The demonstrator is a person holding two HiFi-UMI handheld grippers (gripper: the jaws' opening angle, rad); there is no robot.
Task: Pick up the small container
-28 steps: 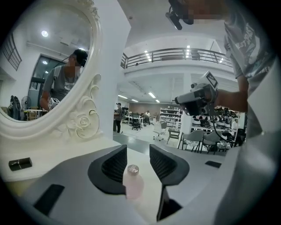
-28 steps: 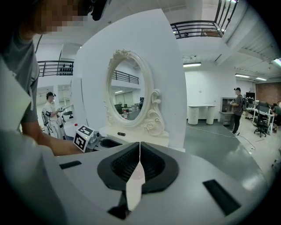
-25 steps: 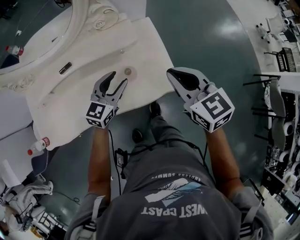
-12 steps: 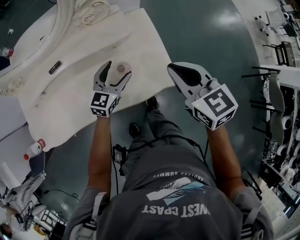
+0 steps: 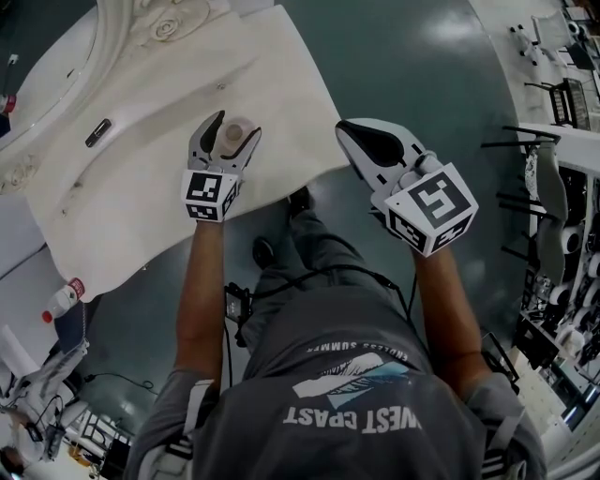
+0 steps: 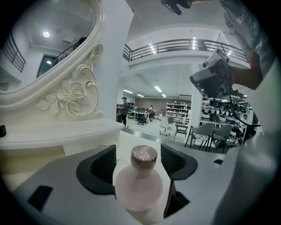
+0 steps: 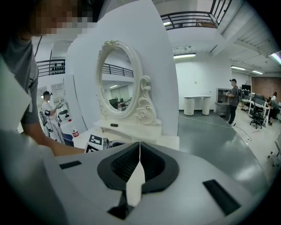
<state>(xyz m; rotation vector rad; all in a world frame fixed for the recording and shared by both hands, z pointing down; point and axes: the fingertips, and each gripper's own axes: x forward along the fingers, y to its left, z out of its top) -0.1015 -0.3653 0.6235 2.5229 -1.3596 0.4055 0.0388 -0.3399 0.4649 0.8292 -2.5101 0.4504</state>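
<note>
The small container (image 5: 233,133), a pale pink bottle with a brownish cap (image 6: 143,157), stands on the white dressing table (image 5: 141,192) near its front edge. My left gripper (image 5: 234,127) reaches over the table with one jaw on each side of the bottle. In the left gripper view the left gripper (image 6: 138,151) shows a small gap between each pad and the cap; its jaws are closing. My right gripper (image 5: 345,133) hangs over the floor just right of the table, jaws shut (image 7: 139,147) and empty.
An ornate white mirror frame (image 5: 141,23) rises at the table's back. A small dark object (image 5: 97,132) lies on the tabletop to the left. A red-capped bottle (image 5: 58,302) sits lower left. Racks and equipment (image 5: 562,112) line the right side.
The left gripper has moved forward over the table and its jaws have spread round the small container. The right gripper has hardly shifted.
</note>
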